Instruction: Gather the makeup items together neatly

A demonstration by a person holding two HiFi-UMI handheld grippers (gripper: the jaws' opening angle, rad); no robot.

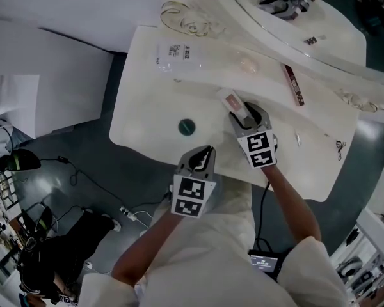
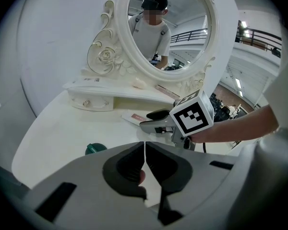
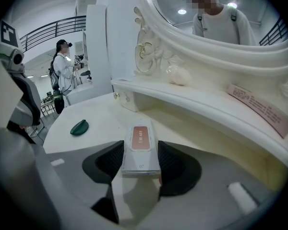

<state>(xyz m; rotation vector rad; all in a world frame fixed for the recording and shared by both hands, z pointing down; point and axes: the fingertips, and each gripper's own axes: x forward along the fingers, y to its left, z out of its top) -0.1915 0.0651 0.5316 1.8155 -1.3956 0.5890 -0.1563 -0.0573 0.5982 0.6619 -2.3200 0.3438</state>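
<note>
**My right hand-held gripper grips the slim box, my left is clenched empty**

Nearest me, my left hand-held gripper (image 2: 145, 150) hangs over the front edge of the white surface (image 1: 147, 107) with its jaws pressed together and nothing between them. Just to its right, my right hand-held gripper (image 3: 140, 151) is angled down at the surface; its pads sit against both long sides of a slim white box (image 3: 141, 143) with a dusty-pink label, which lies flat pointing away from me. To the left of that box, well apart from it, rests a small dark green round item (image 1: 187, 127). Off to the right lies a small white tube (image 3: 241, 198). Further back is a raised shelf (image 3: 216, 110); on it, from left to right, lie a clear bottle (image 1: 173, 53), a pale puff (image 3: 178, 75) and a long reddish box (image 3: 261, 110). Behind everything stands the ornate oval mirror (image 2: 168, 28).
</note>
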